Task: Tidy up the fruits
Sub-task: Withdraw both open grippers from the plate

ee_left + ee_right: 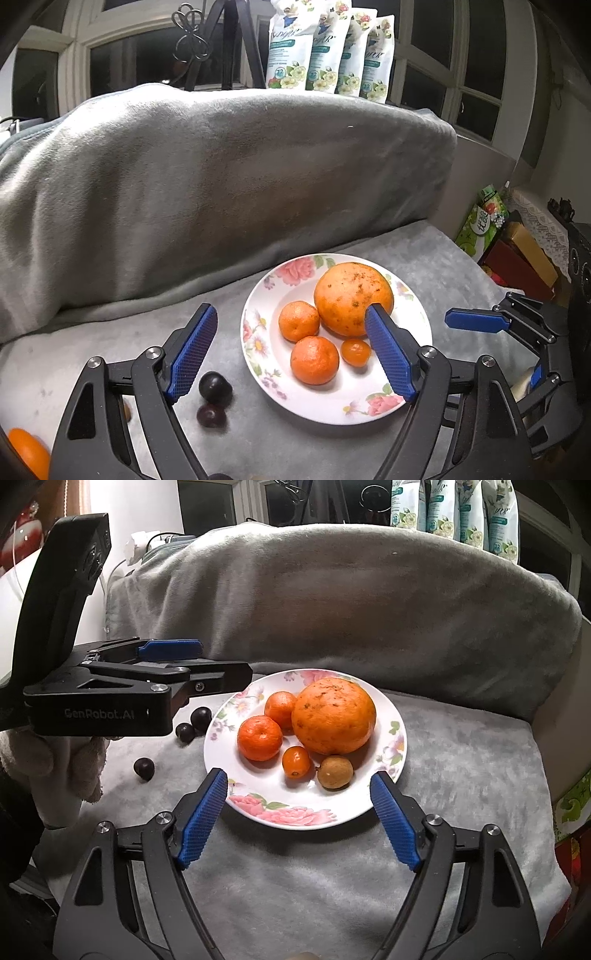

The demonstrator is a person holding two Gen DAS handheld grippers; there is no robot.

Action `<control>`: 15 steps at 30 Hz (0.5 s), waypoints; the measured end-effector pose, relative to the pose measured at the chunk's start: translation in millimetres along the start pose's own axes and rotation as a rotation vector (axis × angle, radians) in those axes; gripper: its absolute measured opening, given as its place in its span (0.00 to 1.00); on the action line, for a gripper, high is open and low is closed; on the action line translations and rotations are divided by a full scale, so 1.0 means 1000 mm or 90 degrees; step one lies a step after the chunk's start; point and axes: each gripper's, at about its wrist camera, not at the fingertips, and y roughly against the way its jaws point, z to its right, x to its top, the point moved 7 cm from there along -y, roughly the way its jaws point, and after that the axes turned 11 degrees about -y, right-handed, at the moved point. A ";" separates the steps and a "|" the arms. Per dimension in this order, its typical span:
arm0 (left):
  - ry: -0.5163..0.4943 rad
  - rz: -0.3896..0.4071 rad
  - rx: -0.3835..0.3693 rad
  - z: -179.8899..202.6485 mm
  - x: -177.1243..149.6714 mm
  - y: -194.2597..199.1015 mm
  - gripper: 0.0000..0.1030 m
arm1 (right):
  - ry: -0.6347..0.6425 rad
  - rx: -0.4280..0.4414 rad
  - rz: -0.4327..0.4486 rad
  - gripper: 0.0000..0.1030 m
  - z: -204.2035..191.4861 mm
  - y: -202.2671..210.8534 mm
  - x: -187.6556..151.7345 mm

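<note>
A floral white plate (pixel 388 709) lies on the grey-covered sofa seat and holds a big orange (pixel 333 715), two mandarins (pixel 259 737), a kumquat (pixel 296 762) and a brown longan (pixel 335 771). My right gripper (pixel 299 805) is open and empty at the plate's near rim. My left gripper (pixel 291 345) is open and empty above the plate's left side (pixel 258 354); it also shows in the right wrist view (pixel 207 664). Three dark plums (pixel 144 768) lie on the seat left of the plate. An orange fruit (pixel 27 454) sits at the bottom left.
The sofa back under a grey blanket (pixel 221 177) rises behind the plate. White floral pouches (pixel 328 48) stand on the ledge behind it. Boxes and a green packet (pixel 480 225) sit to the right of the seat.
</note>
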 end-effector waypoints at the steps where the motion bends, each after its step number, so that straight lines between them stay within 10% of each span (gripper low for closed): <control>1: 0.000 0.001 0.000 0.000 0.000 0.001 0.80 | -0.001 0.002 0.000 0.80 -0.001 0.000 0.001; 15: -0.007 0.020 0.019 -0.001 -0.001 0.028 0.80 | -0.002 0.006 0.009 0.80 -0.012 0.009 0.003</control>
